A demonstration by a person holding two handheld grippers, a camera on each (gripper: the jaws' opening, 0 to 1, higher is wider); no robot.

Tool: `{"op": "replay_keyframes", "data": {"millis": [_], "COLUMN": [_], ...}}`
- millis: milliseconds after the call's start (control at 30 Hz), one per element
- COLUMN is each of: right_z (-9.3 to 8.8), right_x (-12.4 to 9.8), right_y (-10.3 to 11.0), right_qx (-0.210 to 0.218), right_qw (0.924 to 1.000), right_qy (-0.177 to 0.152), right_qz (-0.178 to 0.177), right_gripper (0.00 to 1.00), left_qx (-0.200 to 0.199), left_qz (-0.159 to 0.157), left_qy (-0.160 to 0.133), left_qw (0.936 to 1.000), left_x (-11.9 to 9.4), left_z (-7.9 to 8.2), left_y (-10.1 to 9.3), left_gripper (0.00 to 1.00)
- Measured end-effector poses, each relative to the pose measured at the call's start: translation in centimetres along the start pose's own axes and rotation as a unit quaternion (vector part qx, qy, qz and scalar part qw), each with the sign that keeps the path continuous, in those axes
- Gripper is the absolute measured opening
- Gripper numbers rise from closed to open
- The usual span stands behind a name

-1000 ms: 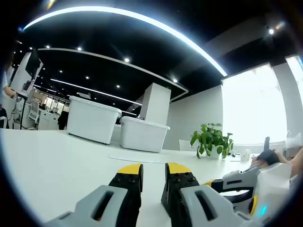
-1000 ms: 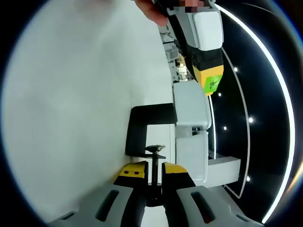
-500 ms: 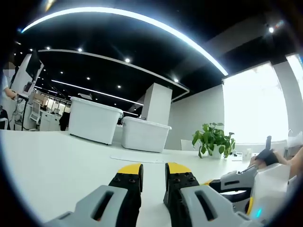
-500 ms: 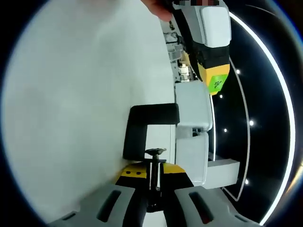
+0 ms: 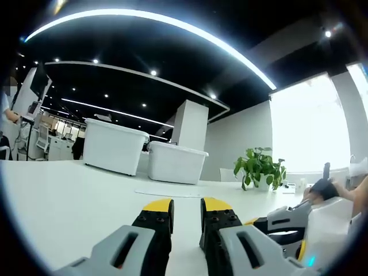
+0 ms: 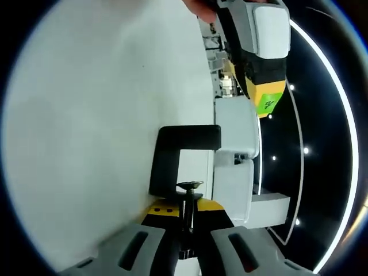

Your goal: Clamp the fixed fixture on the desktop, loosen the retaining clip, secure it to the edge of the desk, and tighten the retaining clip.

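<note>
My left gripper [image 5: 187, 208] sits low and level, its yellow-tipped fingers [image 5: 156, 214] parallel with a narrow gap between them, pinching nothing. My right gripper [image 6: 183, 208] is rolled on its side, its fingers closed on the clamp's threaded screw. In the left gripper view, the right gripper's grey body enters at the lower right, with my hand [image 5: 323, 190] behind it.

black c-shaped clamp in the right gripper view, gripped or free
Gripped: the right gripper has its yellow-tipped jaws shut on the threaded screw of the black C-shaped clamp.
</note>
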State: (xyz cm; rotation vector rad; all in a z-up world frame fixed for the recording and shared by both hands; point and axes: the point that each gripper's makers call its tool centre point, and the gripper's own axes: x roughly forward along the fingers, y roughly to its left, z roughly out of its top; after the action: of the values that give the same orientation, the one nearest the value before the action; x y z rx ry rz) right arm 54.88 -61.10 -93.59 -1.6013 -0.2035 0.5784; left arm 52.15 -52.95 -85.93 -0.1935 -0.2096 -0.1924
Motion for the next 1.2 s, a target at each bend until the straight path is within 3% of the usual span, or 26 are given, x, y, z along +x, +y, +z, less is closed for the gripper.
{"op": "replay_keyframes", "data": {"millis": [233,900,1100,1200], "right_z": [-0.5,-0.8,-1.5,-1.4], "right_x": [0.3,0.5,0.4,0.3], "right_y": [0.0,-0.2,-0.2,-0.3], "right_qx": [-0.005,0.03,0.094,0.096], "right_qw": [0.9998,0.9993,0.9953,0.9952], "right_qy": [0.022,0.019,0.024,0.018], "right_qz": [0.0,-0.006,0.0,-0.003], "right_gripper": [0.06,0.04,0.04,0.04], "left_qx": [-0.002,0.0,0.004,0.005], "left_qz": [0.0,0.001,0.001,0.001], "left_qy": [-0.001,0.007,0.01,0.012], "left_qw": [1.0,1.0,0.9999,0.9999], "left_x": [-0.1,0.1,0.2,0.2], "left_z": [0.0,-0.3,-0.4,-0.5], "left_y": [0.0,0.0,0.0,0.0], "left_gripper": [0.19,0.19,0.19,0.19]}}
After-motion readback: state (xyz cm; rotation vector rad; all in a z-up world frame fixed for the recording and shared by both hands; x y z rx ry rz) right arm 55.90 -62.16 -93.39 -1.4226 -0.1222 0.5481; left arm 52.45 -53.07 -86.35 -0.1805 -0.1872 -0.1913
